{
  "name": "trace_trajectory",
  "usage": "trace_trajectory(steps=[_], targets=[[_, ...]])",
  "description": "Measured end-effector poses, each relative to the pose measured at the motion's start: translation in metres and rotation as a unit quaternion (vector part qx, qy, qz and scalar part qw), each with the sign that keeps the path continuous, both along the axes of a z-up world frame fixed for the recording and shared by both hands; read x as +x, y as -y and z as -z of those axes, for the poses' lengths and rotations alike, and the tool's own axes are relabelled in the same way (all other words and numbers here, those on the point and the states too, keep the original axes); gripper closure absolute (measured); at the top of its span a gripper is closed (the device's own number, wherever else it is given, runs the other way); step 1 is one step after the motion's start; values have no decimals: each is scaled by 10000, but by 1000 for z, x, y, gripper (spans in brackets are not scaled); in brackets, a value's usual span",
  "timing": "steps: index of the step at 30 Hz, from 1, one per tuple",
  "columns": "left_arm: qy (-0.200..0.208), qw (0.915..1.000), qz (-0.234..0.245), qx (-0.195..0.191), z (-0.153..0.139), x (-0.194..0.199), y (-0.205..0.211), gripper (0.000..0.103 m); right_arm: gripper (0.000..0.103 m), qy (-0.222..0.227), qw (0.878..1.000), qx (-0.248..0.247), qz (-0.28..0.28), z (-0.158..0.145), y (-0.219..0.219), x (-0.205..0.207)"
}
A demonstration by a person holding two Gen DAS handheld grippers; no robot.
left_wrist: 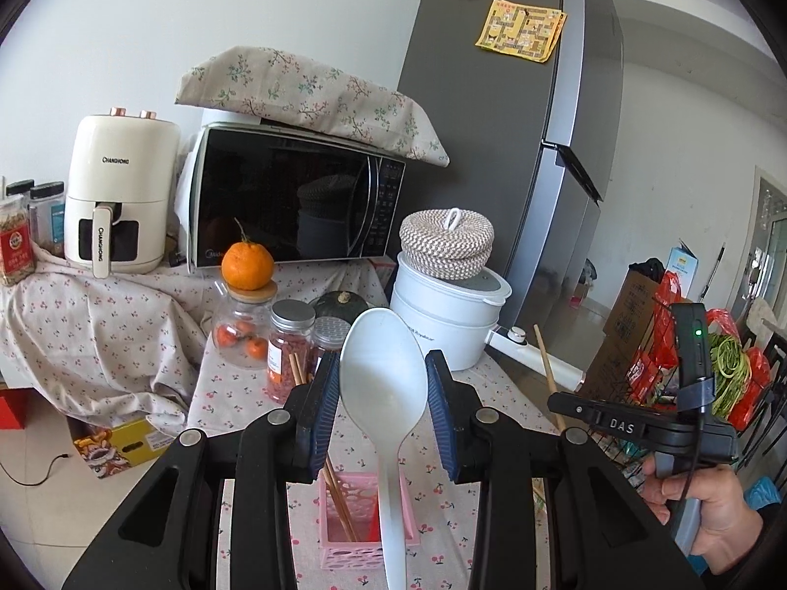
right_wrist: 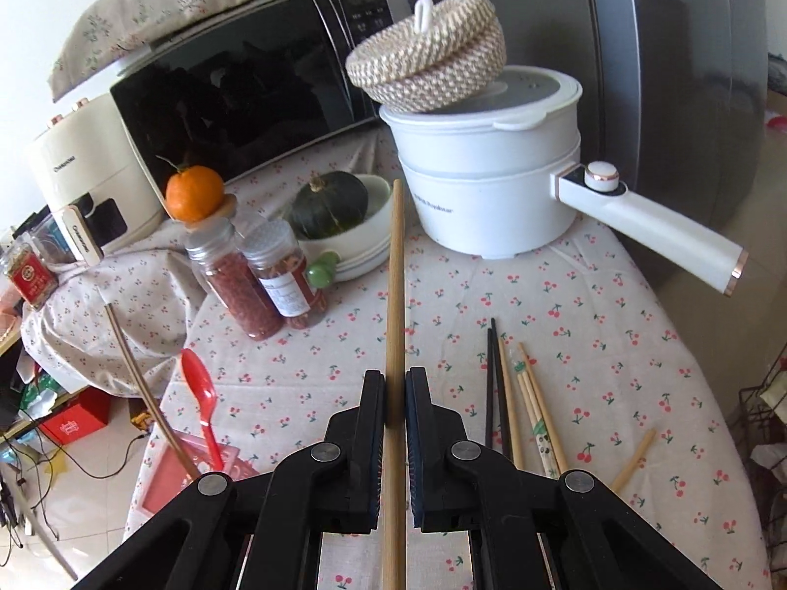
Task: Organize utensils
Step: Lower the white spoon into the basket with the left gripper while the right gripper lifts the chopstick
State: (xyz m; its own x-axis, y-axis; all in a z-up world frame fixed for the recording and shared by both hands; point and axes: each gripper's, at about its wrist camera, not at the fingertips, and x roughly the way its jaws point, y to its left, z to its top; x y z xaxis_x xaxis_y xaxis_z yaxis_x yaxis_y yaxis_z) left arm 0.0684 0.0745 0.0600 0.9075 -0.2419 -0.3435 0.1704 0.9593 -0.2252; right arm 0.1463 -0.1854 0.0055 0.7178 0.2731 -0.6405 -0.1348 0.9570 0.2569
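My left gripper [left_wrist: 382, 359] is shut on the bowl of a white rice spoon [left_wrist: 383, 393], its blue pads against both sides, and the handle runs back toward the camera. Below it stands a pink holder [left_wrist: 344, 555] with wooden chopsticks [left_wrist: 339, 496] in it. My right gripper [right_wrist: 394, 393] is shut on one wooden chopstick [right_wrist: 396, 285] that points away over the table. A hand holds this gripper [left_wrist: 565, 405] at the right of the left wrist view. Several loose chopsticks [right_wrist: 516, 393] lie on the cherry-print cloth. The pink holder [right_wrist: 162, 482] also holds a red spoon [right_wrist: 199, 383].
A white electric pot [right_wrist: 487, 182] with a long handle and a woven lid [right_wrist: 428, 59] stands at the back, with a microwave [left_wrist: 290, 196] and an air fryer [left_wrist: 118, 191] behind. Spice jars [right_wrist: 256, 280], an orange [right_wrist: 194, 191] and a pumpkin in a bowl [right_wrist: 329, 204] crowd the left. The fridge [left_wrist: 492, 123] stands right.
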Motion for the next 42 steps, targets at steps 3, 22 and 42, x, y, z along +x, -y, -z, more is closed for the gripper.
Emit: trace_trajectory(steps=[3, 22, 42], targets=[[153, 9999, -30, 39, 1, 4, 1, 66, 97, 233, 9997, -8, -89, -12, -5, -13], [344, 9986, -396, 17, 27, 46, 2, 66, 97, 591, 9971, -11, -489, -27, -23, -29], [-20, 9964, -354, 770, 73, 56, 27, 66, 97, 1174, 9917, 247, -454, -23, -38, -32]])
